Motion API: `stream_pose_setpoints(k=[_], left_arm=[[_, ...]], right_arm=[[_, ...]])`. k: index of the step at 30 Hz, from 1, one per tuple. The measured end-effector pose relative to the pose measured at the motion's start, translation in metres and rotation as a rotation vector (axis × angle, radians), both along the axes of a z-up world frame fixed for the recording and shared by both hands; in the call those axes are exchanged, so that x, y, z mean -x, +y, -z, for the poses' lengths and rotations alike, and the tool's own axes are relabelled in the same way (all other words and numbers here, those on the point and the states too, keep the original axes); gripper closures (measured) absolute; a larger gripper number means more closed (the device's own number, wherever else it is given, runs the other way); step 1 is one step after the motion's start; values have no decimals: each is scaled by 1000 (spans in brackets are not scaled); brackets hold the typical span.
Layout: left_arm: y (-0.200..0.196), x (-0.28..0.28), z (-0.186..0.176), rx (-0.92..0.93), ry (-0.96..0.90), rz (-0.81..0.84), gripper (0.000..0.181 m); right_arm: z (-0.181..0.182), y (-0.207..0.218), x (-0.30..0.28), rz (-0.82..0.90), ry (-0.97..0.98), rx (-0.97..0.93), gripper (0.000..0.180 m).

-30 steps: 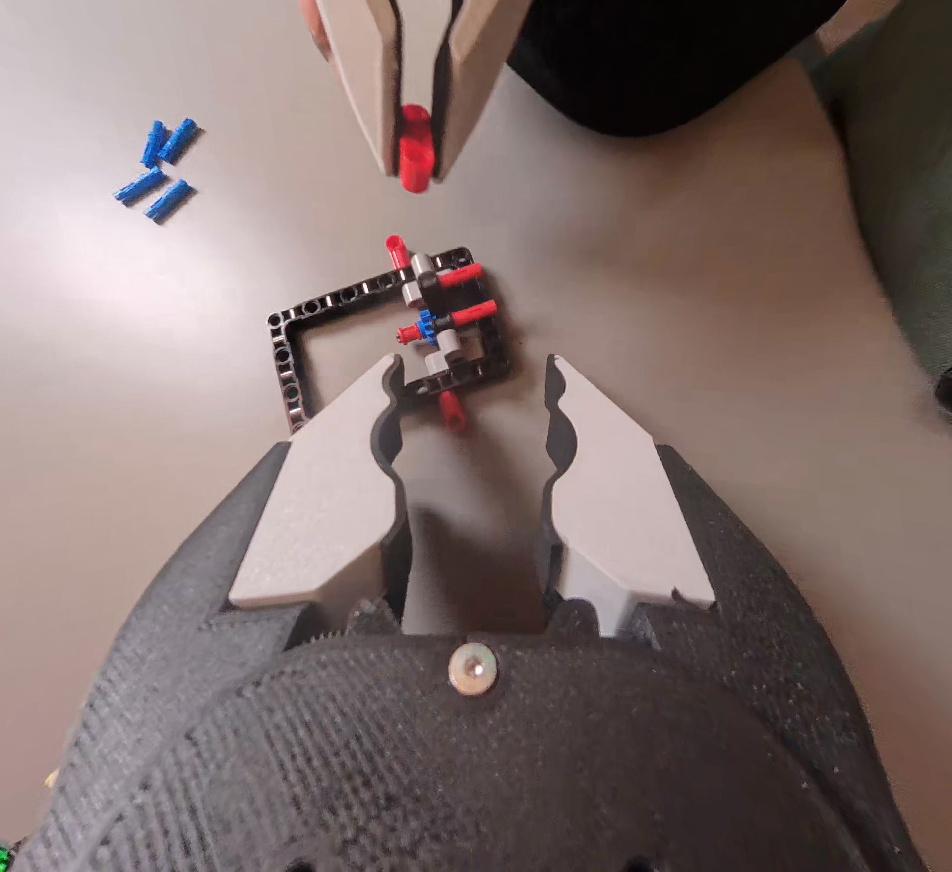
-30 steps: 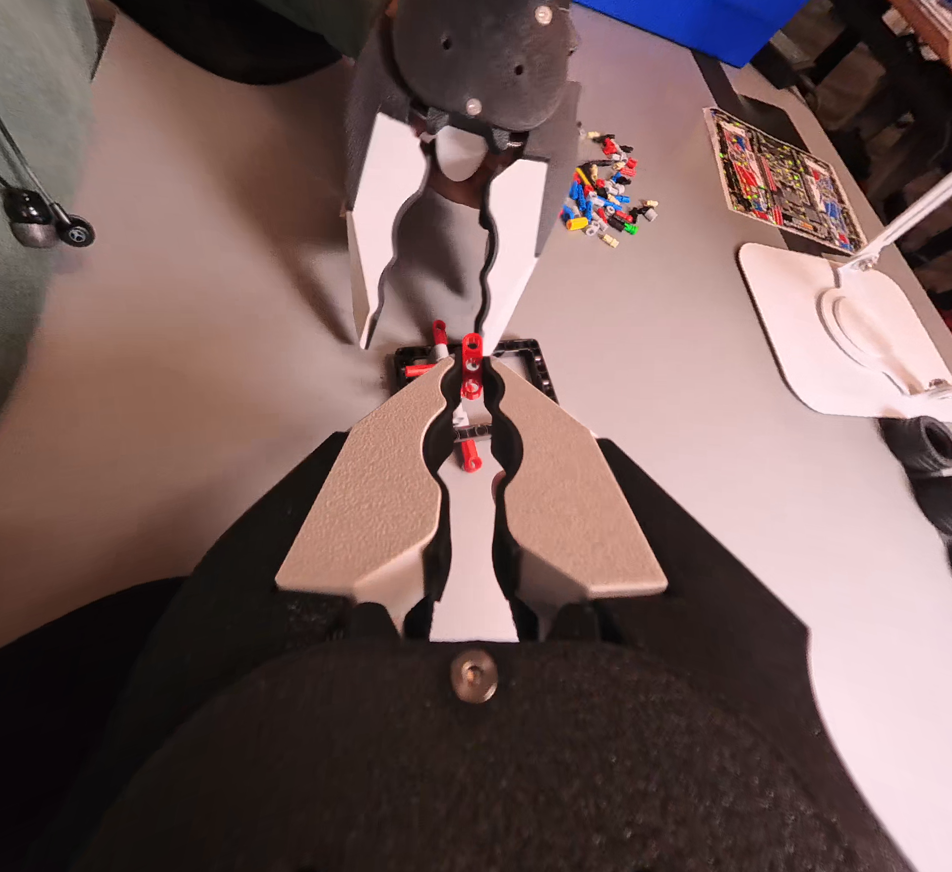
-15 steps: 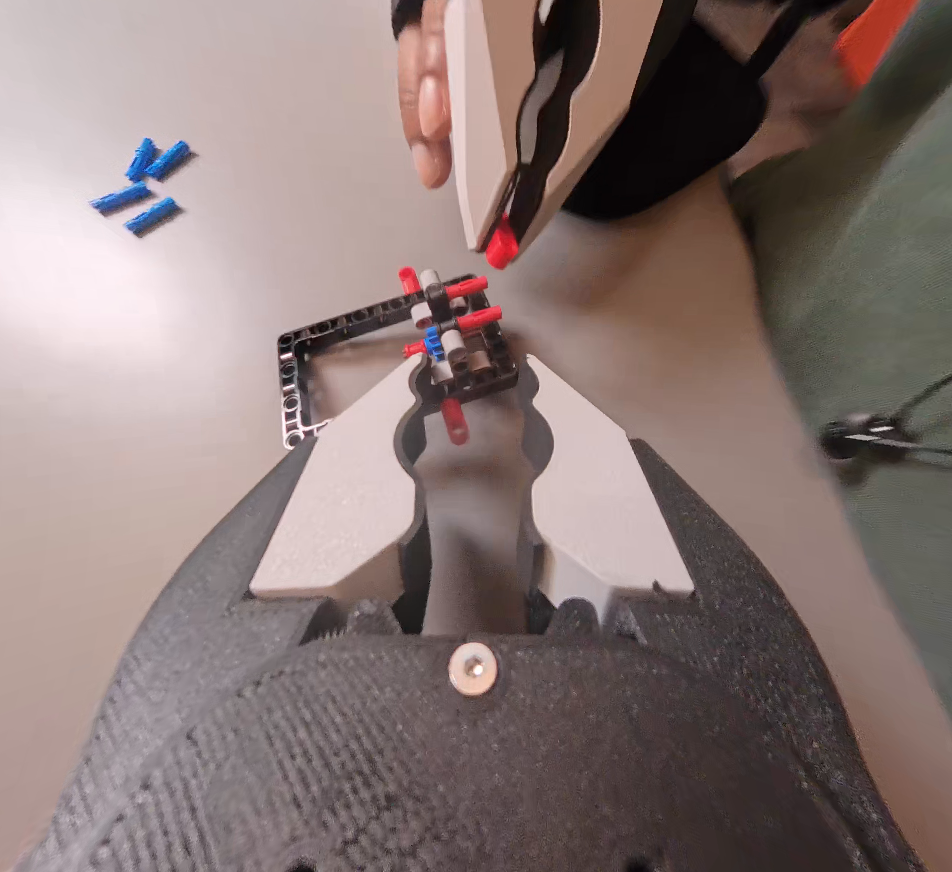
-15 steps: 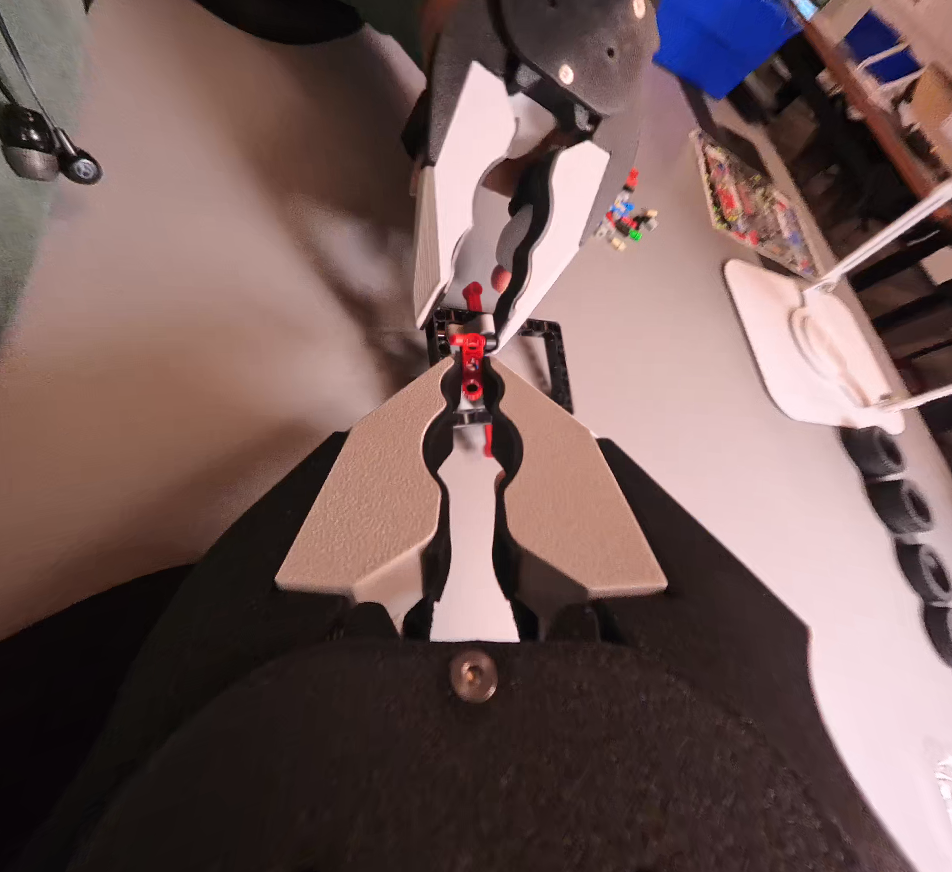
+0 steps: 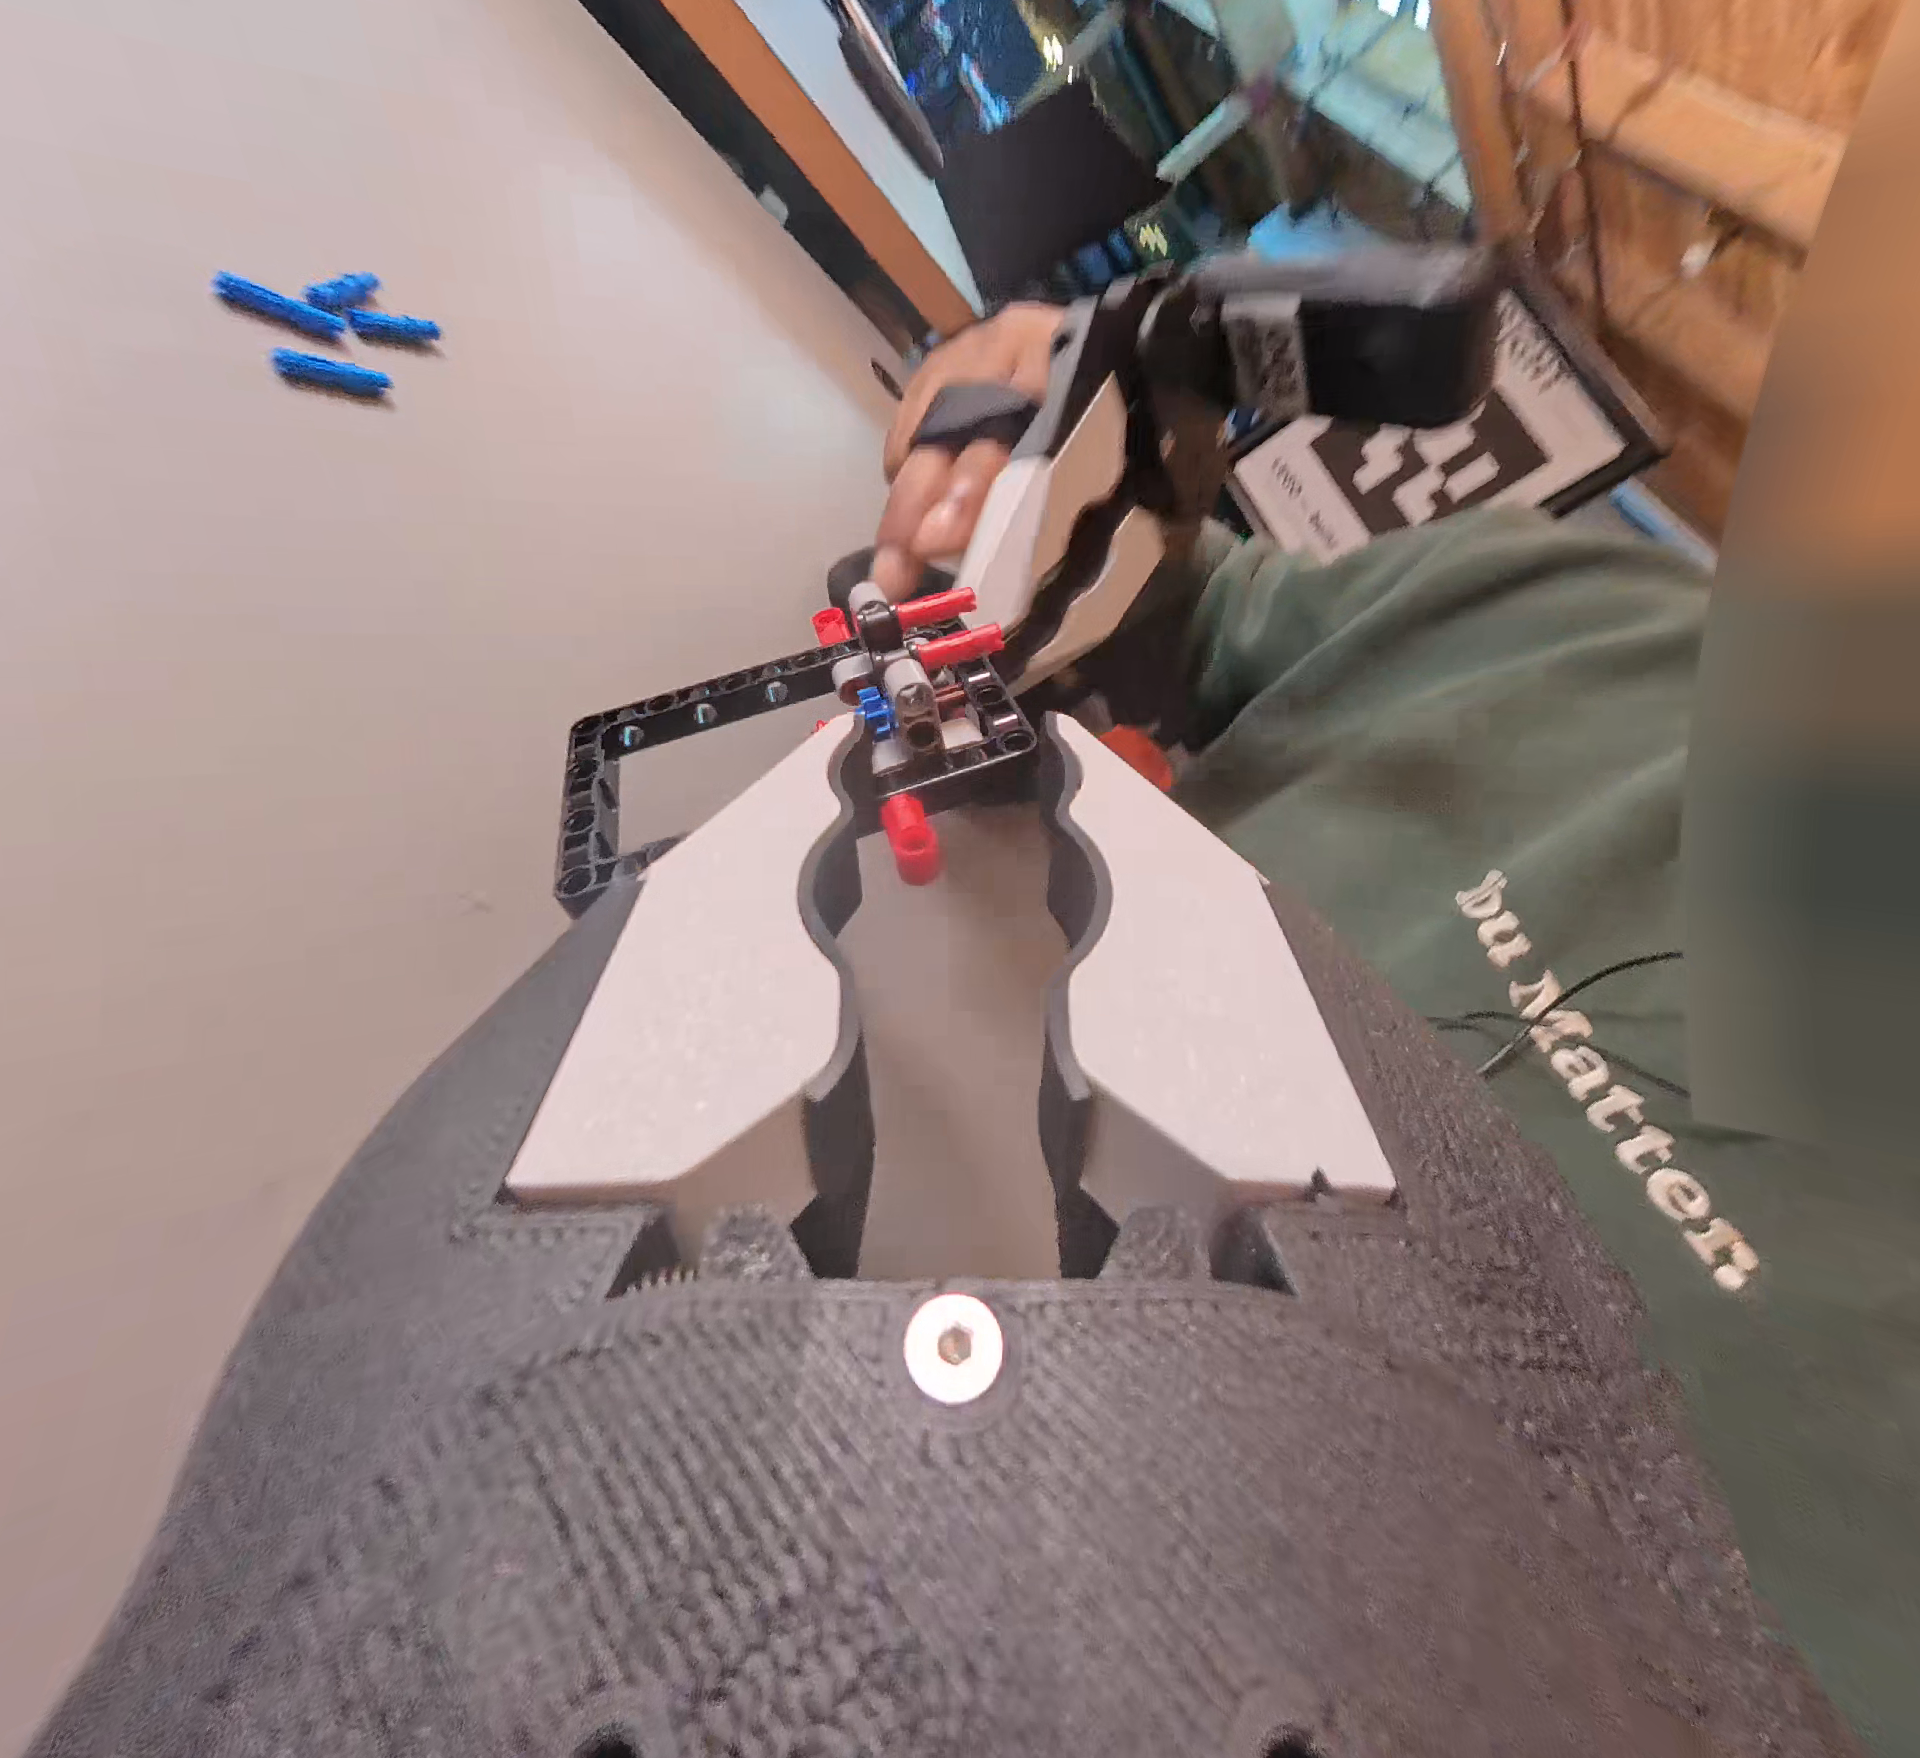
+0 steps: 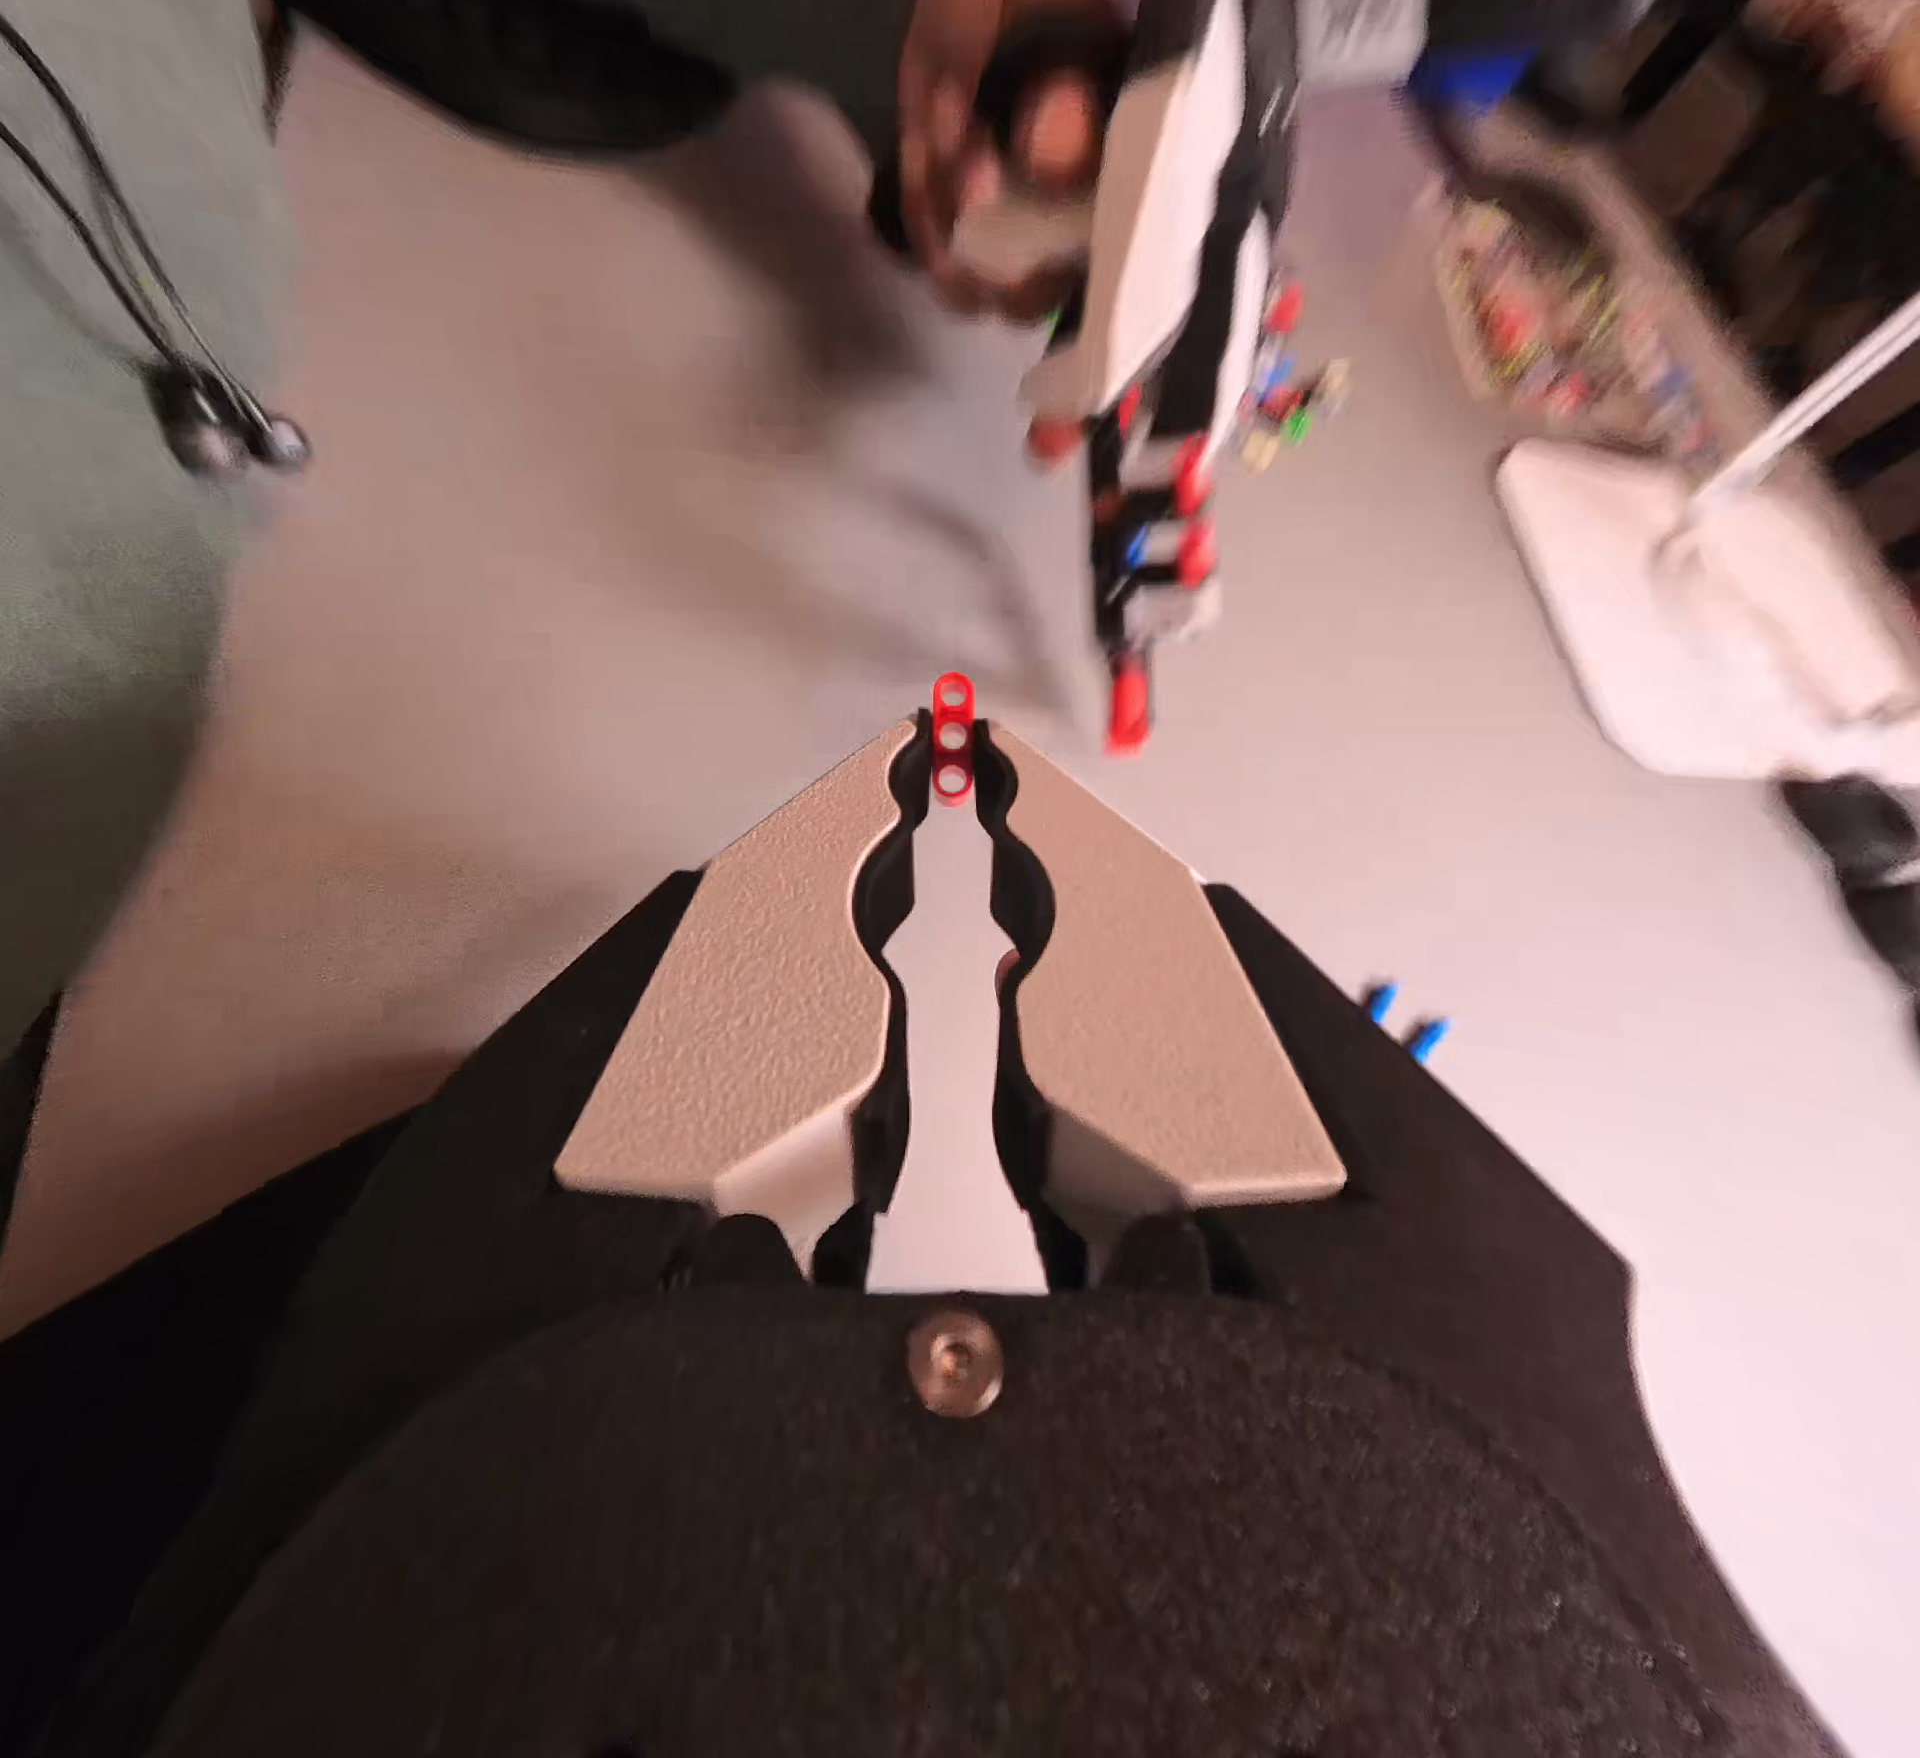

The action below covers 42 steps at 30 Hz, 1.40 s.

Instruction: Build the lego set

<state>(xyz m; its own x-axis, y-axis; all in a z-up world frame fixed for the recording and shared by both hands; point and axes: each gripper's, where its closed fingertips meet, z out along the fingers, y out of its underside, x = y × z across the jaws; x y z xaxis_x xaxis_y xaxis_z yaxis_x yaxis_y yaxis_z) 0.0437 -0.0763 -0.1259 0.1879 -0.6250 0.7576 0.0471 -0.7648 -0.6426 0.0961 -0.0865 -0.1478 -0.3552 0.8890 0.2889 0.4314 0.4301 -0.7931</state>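
The left gripper (image 5: 951, 758) clamps the black frame assembly (image 5: 935, 721) lifted off the tabletop (image 5: 312, 669), the right gripper (image 6: 951, 742) pinches a red three-hole beam (image 6: 952, 752), which might pop free if pressed on misaligned.

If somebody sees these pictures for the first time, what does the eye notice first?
The black frame with red pins, gripped in the left tool, mid-picture. Next, the small red beam pinched at the right tool's tips. Blue pins lie on the table, upper left.
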Motion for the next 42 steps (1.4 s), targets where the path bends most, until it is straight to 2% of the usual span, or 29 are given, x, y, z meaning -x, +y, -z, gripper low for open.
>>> stream_pose_setpoints(k=[2, 4, 9, 11, 14, 16, 17, 19, 20, 21, 22, 24, 28, 30, 33, 37, 42], left_arm=[[8, 8, -5, 36, -62, -36, 155], [14, 12, -5, 67, -90, -67, 155], [16, 16, -2, 86, -91, -92, 155], [17, 17, -3, 91, -101, -94, 155], [17, 17, -5, 107, -130, -91, 155], [17, 16, -8, 118, -160, -85, 155], [17, 16, -9, 123, -174, -84, 155], [16, 16, -10, 124, -184, -81, 155], [16, 17, -10, 111, -183, -87, 155], [15, 19, -11, 85, -181, -89, 154], [14, 20, -11, 48, -160, -89, 151], [13, 21, -4, -68, -46, -102, 138], [12, 19, 11, -363, 241, -115, 125], [12, 13, 16, -500, 322, -129, 119], [16, 9, 18, -634, 366, -167, 128], [15, 4, 20, -670, 364, -168, 149], [18, 7, 25, -703, 413, -191, 155]], right_arm=[[39, 14, -4, 56, -184, -22, 175], [63, 21, -5, 83, -291, -6, 175], [69, 30, 0, 104, -375, 55, 172], [65, 33, 1, 87, -383, 40, 151], [30, 44, 19, 112, -215, 29, 137], [0, 44, 39, 122, -52, 43, 137], [-6, 40, 47, 108, -11, 35, 139], [-10, 46, 58, 127, 34, -64, 158], [-10, 47, 60, 110, 44, -80, 159], [-12, 45, 60, 91, 53, -44, 160], [-13, 44, 60, 79, 49, 1, 171], [-10, 47, 60, 78, 36, 18, 172], [-3, 43, 59, 64, 26, 98, 173], [-4, 39, 60, 48, 55, 163, 173], [-6, 31, 61, -2, 100, 248, 173], [-1, 24, 63, -44, 113, 302, 173], [4, 23, 64, -47, 99, 320, 173]])
